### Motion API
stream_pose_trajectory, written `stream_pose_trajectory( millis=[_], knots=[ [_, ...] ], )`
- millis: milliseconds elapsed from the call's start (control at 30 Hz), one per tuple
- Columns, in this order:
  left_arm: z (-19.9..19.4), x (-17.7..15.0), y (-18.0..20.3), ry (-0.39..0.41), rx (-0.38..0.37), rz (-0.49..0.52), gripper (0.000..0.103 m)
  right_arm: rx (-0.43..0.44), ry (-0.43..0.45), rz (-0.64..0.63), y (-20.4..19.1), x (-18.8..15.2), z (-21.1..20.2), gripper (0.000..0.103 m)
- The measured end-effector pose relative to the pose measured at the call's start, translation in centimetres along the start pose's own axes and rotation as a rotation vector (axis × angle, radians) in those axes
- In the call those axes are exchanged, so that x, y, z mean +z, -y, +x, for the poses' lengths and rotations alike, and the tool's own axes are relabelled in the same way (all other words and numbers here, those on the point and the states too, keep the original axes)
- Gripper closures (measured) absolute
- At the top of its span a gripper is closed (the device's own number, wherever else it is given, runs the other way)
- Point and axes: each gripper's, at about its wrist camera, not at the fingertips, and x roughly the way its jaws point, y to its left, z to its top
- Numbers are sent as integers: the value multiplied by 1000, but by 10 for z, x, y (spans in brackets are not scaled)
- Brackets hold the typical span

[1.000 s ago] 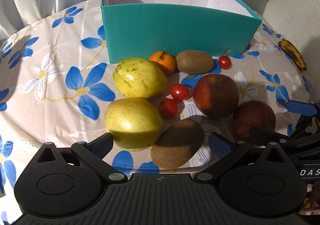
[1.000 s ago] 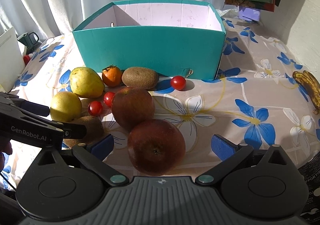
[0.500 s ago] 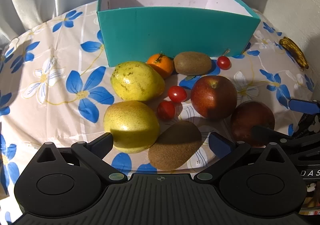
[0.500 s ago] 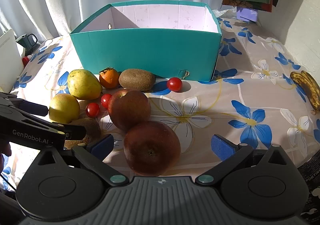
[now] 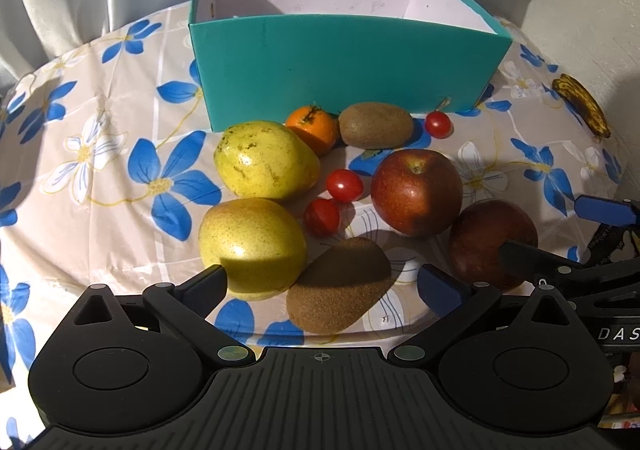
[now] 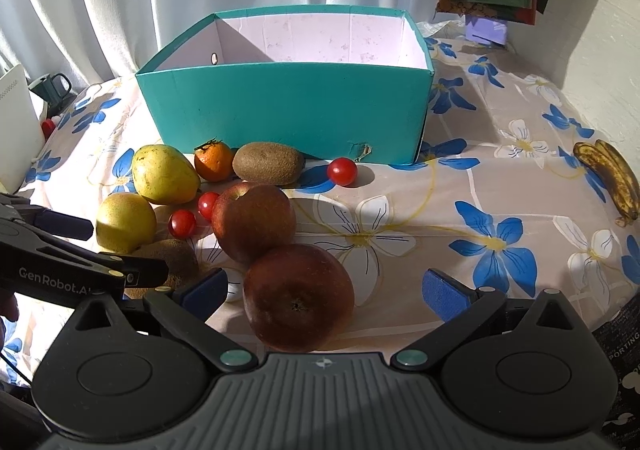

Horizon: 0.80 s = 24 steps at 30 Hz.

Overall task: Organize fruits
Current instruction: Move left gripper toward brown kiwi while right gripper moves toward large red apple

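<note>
Your left gripper [image 5: 320, 284] has its fingers spread wide, low over the near edge of the floral tablecloth [image 5: 120, 210], with the near kiwi [image 5: 340, 286] lying between the blue pads and the near pear [image 5: 252, 246] just inside the left pad; nothing is pinched. Your right gripper [image 6: 326, 286] is likewise spread wide, its pads on either side of the near red apple [image 6: 298, 296] without touching it. Behind that apple a second red apple [image 6: 253, 228] sits touching or nearly touching it. Two cherry tomatoes [image 5: 334, 198] lie between the apples and the pears, and the far pear [image 5: 266, 160] rests just behind the near one. Closer to the teal box [image 5: 348, 70] you have a small orange [image 5: 314, 128] beside a second kiwi [image 5: 376, 125], with a third cherry tomato [image 5: 437, 124] just to the right. The open box shows only pale inner walls from here. A browned banana [image 6: 608, 174] lies well apart at the right.
</note>
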Motion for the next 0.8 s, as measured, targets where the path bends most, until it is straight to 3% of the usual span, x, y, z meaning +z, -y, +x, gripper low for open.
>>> stream_pose_trajectory(
  millis=[400,500,800],
  knots=[
    [3,0,4,-20,27,-16,1,6,5,16,5,-4,-5,0],
    [4,-3,1,-47,11,-36,7,11,5,22,7,-4,-5,0],
    [11,2,10,-82,75,-37,8,41,-11,42,14,-6,2,0]
  ],
)
